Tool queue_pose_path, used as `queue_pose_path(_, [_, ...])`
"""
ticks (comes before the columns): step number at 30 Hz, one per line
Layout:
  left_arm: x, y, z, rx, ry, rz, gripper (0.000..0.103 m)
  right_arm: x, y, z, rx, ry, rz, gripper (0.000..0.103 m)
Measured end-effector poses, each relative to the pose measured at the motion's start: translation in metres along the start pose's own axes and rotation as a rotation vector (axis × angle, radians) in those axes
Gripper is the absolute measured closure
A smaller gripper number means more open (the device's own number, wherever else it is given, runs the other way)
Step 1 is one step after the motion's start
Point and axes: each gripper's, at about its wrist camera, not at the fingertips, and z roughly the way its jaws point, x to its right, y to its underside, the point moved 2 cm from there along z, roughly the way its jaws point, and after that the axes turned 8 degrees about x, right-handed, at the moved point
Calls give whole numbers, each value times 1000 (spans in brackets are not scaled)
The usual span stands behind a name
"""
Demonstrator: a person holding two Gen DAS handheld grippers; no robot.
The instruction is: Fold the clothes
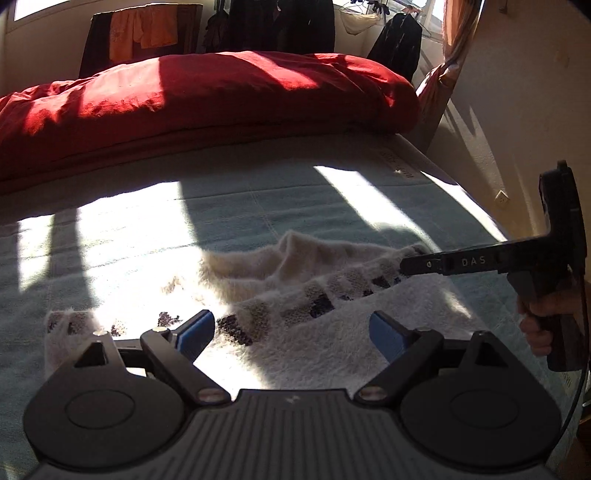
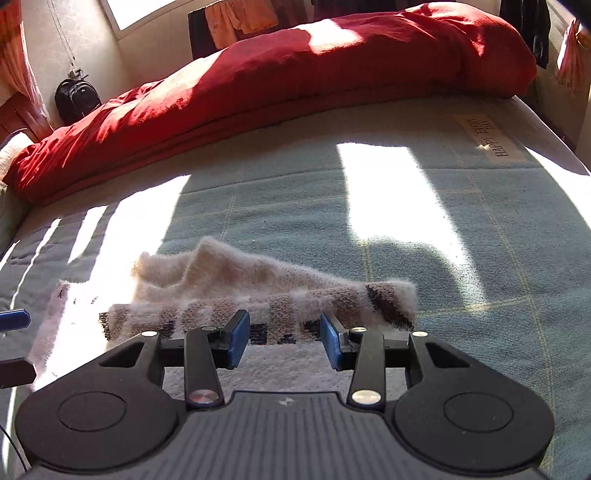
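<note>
Fuzzy cream garment (image 2: 258, 295): one, lying partly folded on the bed (image 2: 461, 258)
Red duvet (image 2: 295, 74): one, heaped along the bed's far edge
Tools: two, a left tool (image 1: 291, 334) and a right tool (image 2: 284, 339)
Black backpack (image 2: 77, 99): one, by the wall
Orange cloths (image 1: 144, 33): several hanging, count unclear
</note>
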Motion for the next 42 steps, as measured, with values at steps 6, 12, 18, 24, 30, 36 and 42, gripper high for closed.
queue_pose_path(6, [-23, 32, 61, -150, -62, 20, 13, -18, 23, 15, -32, 50, -141, 48])
queue_pose_path(12, [-58, 43, 35, -143, -81, 42, 13, -3, 28, 9, -34, 143, -141, 45])
queue_pose_path(18, [-37, 37, 5, -82, -32, 65, 13, -49, 32, -8, 9, 96, -106, 34])
queue_pose_path(24, [-24, 75, 17, -72, -60, 127, 12, -80, 72, 11, -6, 165, -160, 27])
queue_pose_path(30, [-36, 66, -10, -80, -99, 74, 12, -73, 72, -14, 6, 177, -137, 22])
queue_pose_path(36, [-26, 44, -96, -46, -145, 49, 12, -85, 57, -87, 83, 158, -87, 9])
queue_pose_path(42, [2, 55, -177, -2, -191, 88, 12, -129, 71, -171, 164, 143, -158, 0])
